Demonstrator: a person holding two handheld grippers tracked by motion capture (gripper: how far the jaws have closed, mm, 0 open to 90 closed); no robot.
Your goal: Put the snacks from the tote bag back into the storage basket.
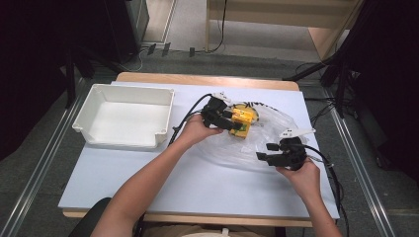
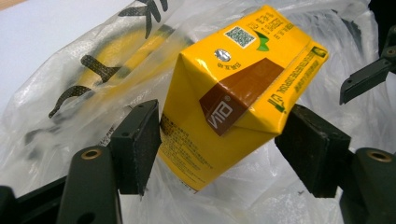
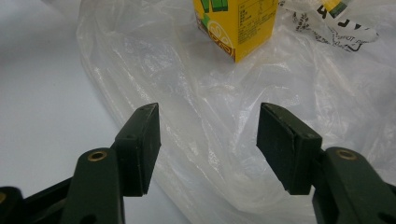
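A: Yellow drink carton [image 2: 233,93], one item — lying tilted among the folds of a clear plastic bag [image 1: 257,143] on the white table [image 1: 148,182], right of the white bin [image 1: 123,116].

B: Left gripper [image 1: 236,126]?

A: Reaching forward over the bag, forearm angling in from bottom left; its jaws are pressing the carton's two sides, as the left gripper view is showing.

B: Right gripper [image 3: 208,140]?

A: Hovering at the bag's near right edge, hand [image 1: 304,177] wrapping it from behind. Jaws are standing wide apart, holding nothing, with bag film lying beneath the gap.
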